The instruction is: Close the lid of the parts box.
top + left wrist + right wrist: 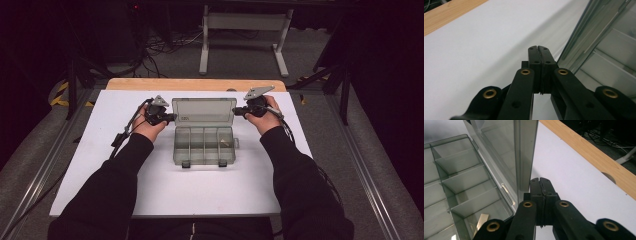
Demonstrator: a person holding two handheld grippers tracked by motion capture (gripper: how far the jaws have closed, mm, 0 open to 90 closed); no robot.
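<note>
A clear grey compartment box (205, 147) lies open mid-table, its lid (204, 110) standing upright at the back. My left gripper (173, 118) is shut and empty, its tips against or just beside the lid's left edge (584, 37). My right gripper (235, 111) is likewise shut on nothing, at the lid's right edge (525, 152). In the left gripper view the shut jaws (539, 47) point along the white table beside the lid. The right gripper (540, 179) sits just right of the lid's side wall. A small pale piece (482, 220) lies in the nearest compartment.
The white tabletop (125, 165) has a wooden strip (195, 84) along its far edge. Two latches (205, 163) stick out at the box's front. A white stand (245, 30) and cables lie on the floor beyond. Metal rails (367, 170) run along both table sides.
</note>
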